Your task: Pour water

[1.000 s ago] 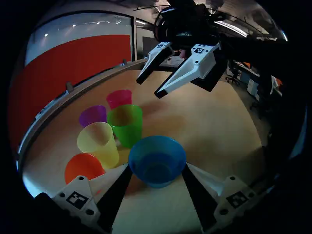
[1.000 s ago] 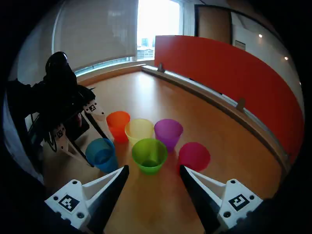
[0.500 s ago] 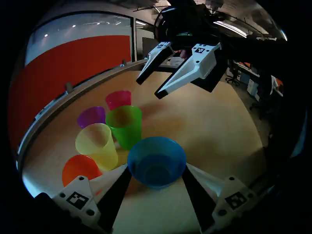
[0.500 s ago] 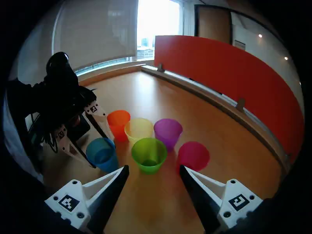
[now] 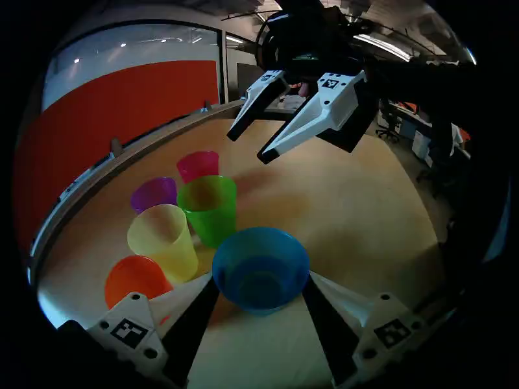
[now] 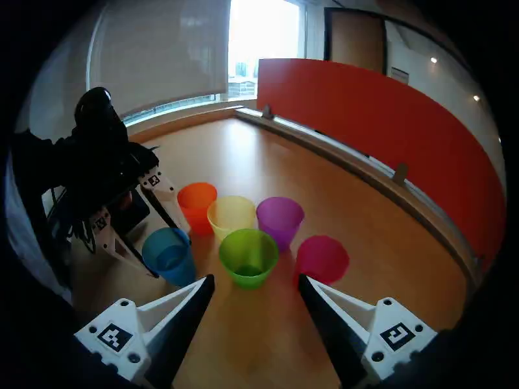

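A blue cup [image 5: 259, 272] with a little water in it sits between the fingers of my left gripper [image 5: 259, 280], and both fingers lie against its sides. In the right gripper view the same cup [image 6: 168, 254] is low on the table with my left gripper [image 6: 167, 251] around it. Beside it cluster a green cup [image 5: 209, 204], a yellow cup [image 5: 162, 236], an orange cup [image 5: 133, 282], a purple cup [image 5: 154, 192] and a pink cup [image 5: 198, 163]. My right gripper [image 5: 246, 147] hovers open above the table beyond the cups. Its fingers frame the green cup [image 6: 248, 256] from a distance.
The wooden table [image 6: 259, 155] stretches wide to the far side of the cups. A raised ledge and a red partition [image 6: 389, 123] run along one edge. A bright window [image 6: 263, 39] is at the far end. Office chairs [image 5: 389, 120] stand off the table's other side.
Nothing has visibly changed beyond a slight wobble of my left gripper and the blue cup. The right gripper holds its place.
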Demonstrator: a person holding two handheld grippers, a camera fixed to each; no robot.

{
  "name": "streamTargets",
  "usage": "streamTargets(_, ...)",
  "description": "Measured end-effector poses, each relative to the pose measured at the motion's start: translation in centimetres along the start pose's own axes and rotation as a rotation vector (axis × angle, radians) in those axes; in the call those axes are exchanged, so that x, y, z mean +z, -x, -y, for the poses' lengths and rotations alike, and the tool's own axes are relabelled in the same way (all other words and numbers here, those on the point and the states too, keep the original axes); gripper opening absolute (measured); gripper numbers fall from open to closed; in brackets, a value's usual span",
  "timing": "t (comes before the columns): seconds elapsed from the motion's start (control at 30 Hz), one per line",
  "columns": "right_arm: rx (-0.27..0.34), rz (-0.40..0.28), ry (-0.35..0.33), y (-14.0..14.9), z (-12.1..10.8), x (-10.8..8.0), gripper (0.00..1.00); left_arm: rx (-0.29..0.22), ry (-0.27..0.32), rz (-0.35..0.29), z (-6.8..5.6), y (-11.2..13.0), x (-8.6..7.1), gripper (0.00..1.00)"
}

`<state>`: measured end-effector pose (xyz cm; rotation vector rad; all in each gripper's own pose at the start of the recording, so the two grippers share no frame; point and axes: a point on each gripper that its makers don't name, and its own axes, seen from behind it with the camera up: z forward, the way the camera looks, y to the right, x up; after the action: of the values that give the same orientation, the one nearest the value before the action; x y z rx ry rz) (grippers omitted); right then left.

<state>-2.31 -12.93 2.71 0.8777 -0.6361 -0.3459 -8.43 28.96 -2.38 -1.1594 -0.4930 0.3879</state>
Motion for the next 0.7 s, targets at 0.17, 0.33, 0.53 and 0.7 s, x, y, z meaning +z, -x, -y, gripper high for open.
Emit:
streamTargets(0.17, 0.000, -0.001, 0.000, 0.0, 0.0, 0.0, 1.00, 0.000, -0.002, 0.001, 0.0, 0.1, -0.2, 0.84)
streamTargets(0.33, 0.000, 0.000, 0.000, 0.1, 0.0, 0.0, 1.00, -0.001, -0.003, 0.002, 0.0, 0.2, -0.5, 0.83)
streamTargets(0.53, 0.000, 0.000, -0.002, 0.2, 0.0, 0.2, 1.00, -0.007, -0.018, -0.009, 0.1, 0.1, -1.1, 0.84)
streamTargets(0.7, -0.001, 0.001, -0.004, 0.3, 0.0, 0.3, 1.00, -0.028, -0.031, -0.024, 0.5, -0.2, -1.9, 0.83)
